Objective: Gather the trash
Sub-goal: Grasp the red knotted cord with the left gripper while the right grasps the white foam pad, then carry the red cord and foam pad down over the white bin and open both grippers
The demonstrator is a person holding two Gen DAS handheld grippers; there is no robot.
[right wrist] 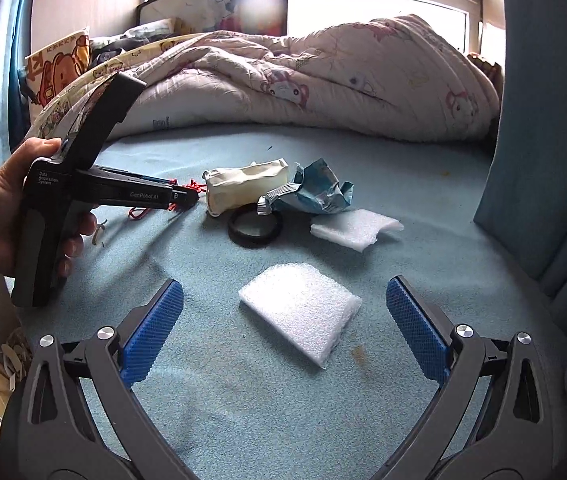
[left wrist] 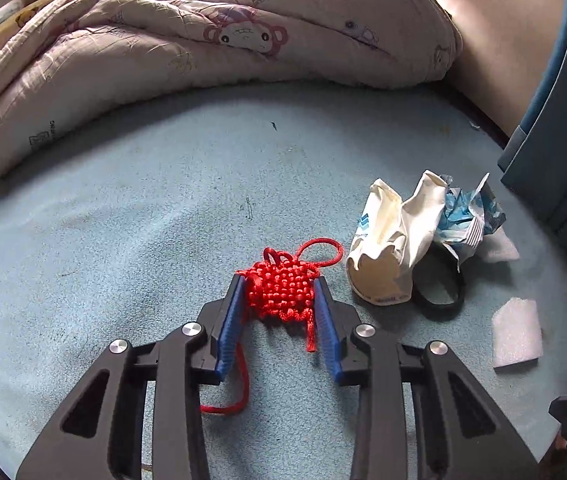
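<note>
My left gripper [left wrist: 279,292] is shut on a red woven knot ornament [left wrist: 281,290], pinched between its blue pads on the blue sheet; its red cord trails under the left finger. Just right of it lie a crushed white paper cup [left wrist: 387,240], a crumpled blue-white wrapper [left wrist: 467,216] and a black ring [left wrist: 441,292]. My right gripper [right wrist: 283,308] is wide open and empty, with a white foam piece [right wrist: 303,308] lying between its fingertips. A second foam piece [right wrist: 353,228] lies farther off. The left gripper also shows in the right wrist view [right wrist: 187,196], held by a hand.
A rumpled pink cartoon quilt [left wrist: 203,52] fills the back of the bed. A blue padded panel [right wrist: 543,120] stands at the right. Pillows [right wrist: 59,64] lie at the back left. The bed's blue sheet [right wrist: 243,400] stretches in front.
</note>
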